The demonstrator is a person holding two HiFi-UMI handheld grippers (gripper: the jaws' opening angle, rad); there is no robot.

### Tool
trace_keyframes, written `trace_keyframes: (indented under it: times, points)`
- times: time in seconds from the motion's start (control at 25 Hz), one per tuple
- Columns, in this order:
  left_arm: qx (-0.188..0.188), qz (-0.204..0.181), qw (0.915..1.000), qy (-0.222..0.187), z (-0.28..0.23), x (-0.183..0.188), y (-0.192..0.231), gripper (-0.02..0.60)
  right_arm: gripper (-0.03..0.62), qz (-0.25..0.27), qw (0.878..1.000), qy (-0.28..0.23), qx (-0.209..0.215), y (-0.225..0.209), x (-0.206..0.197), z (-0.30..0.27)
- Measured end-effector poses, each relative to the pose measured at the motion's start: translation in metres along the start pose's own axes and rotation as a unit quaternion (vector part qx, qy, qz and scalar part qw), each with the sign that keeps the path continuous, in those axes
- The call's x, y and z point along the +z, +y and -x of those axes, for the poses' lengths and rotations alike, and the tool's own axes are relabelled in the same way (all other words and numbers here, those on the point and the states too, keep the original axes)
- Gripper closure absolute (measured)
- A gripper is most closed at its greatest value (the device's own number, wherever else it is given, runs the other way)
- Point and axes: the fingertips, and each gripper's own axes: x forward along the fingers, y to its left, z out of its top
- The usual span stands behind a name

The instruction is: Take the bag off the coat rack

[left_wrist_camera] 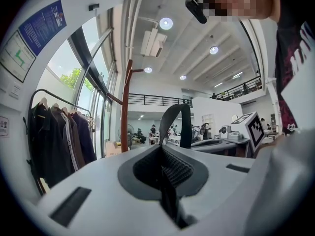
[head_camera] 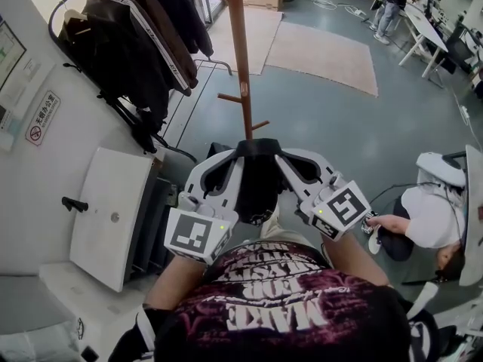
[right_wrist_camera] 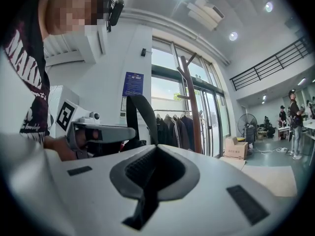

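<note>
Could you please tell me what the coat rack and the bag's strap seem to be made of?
Coat rack: probably wood, reddish-brown, smooth satin look, with stub pegs. Strap: likely synthetic webbing or similar, matte black; it is flat and bends in a loop.

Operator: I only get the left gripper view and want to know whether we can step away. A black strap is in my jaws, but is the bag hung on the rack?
Observer: No. In the head view the bag hangs from both grippers, apart from the coat rack.
Operator: Does the right gripper grip it too?
Observer: Yes. The right gripper is shut on the strap, beside the left gripper.
Operator: Is anyone near my right side?
Observer: A person in white crouches low there.
</note>
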Motion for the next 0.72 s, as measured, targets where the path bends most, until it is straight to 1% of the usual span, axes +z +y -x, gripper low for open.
trace_keyframes:
  times: [0.24,0.44,0.72]
  points:
    - [0.004,0.004,1.0000,0.008,0.001,-0.006,0.002,0.574,0.586,-0.005,1.000,0.007,0.000,0.003,-0.006,0.001]
    - [0.006,0.005,0.9999,0.011,0.000,-0.007,0.007,0.574,0.586,-0.009,1.000,0.009,0.007,0.003,-0.008,-0.004]
    - [0.015,0.006,0.9998,0.013,-0.008,-0.005,0.016,0.574,0.586,-0.006,1.000,0.010,0.017,-0.006,-0.006,-0.016]
